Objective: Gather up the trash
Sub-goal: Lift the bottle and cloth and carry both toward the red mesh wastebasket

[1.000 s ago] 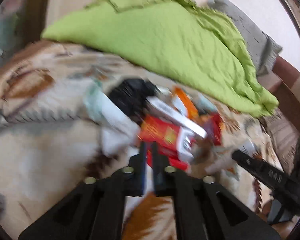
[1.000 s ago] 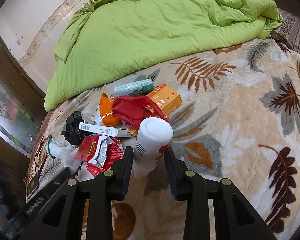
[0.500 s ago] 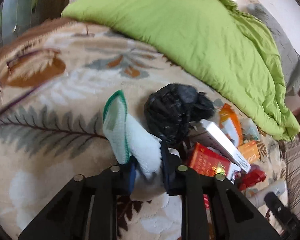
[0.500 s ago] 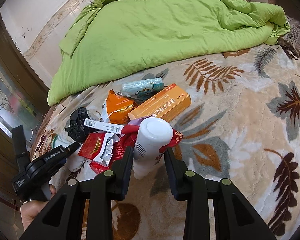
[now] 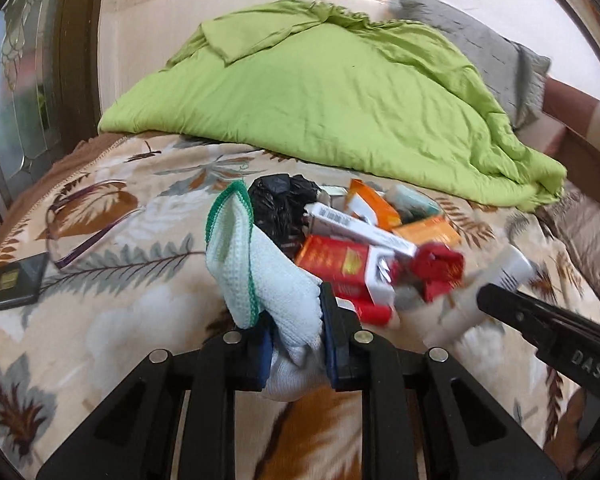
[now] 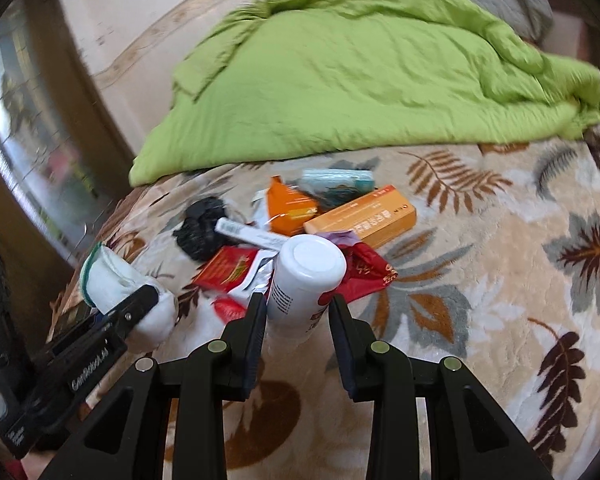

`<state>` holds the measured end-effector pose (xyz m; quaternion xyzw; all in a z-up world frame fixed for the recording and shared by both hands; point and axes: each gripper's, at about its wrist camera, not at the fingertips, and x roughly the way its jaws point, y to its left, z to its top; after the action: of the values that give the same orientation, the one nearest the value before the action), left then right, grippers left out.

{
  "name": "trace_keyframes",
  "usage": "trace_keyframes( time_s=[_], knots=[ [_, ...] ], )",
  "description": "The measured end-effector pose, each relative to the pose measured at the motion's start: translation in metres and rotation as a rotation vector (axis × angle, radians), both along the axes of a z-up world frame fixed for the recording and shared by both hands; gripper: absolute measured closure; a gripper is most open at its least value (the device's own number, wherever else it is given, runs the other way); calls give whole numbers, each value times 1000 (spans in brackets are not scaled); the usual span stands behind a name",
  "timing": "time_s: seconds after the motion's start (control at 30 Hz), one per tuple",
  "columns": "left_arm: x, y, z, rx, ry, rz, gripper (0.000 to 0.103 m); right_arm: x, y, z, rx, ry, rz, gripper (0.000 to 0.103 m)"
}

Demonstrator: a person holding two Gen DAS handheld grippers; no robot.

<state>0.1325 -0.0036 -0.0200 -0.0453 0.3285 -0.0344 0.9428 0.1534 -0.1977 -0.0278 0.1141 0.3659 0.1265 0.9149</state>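
Bedroom setting: a leaf-patterned blanket [image 6: 480, 280] covered the bed, with a rumpled green duvet [image 5: 332, 96] heaped at 12 o'clock in both wrist views. Left gripper [image 5: 294, 338]: jaws clenched on a white cloth with green edging [image 5: 260, 272], which stood up from between the blue-padded fingers [image 5: 332, 340]; in the right wrist view the same cloth [image 6: 116, 284] appeared at 9 o'clock, pinched at the left gripper's tip [image 6: 140, 304]. Right gripper [image 6: 298, 312]: jaws closed against the sides of a white plastic bottle [image 6: 306, 276], cap end facing away from the camera; in the left wrist view the bottle [image 5: 496, 284] showed blurred at 3 o'clock beside the right gripper's finger [image 5: 540, 320]. Trash pile, just beyond both jaws, items touching or overlapping: red foil packet [image 6: 230, 266], crumpled red wrapper [image 6: 364, 272], long white barcoded box [image 5: 356, 228], black plastic bag [image 5: 280, 204], orange pouch [image 6: 290, 208], long orange carton [image 6: 364, 216], pale teal packet [image 6: 336, 178] at the far edge. Dark flat object [image 5: 10, 284] lay on the blanket at 9 o'clock in the left wrist view, well apart from the pile.
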Motion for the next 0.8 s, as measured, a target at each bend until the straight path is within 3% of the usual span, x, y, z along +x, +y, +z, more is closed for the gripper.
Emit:
trace_keyframes(
  time_s=[0.27, 0.47, 0.8],
  knots=[
    [-67, -7, -6, 17, 8, -52, 83, -59, -4, -1, -41, -11, 47, 68],
    [-60, -16, -16, 52, 16, -55, 83, -93, -4, -1, -72, -30, 53, 68],
    [-50, -18, -21, 82, 27, -50, 83, -77, -4, -13, -68, 14, 31, 68]
  ],
)
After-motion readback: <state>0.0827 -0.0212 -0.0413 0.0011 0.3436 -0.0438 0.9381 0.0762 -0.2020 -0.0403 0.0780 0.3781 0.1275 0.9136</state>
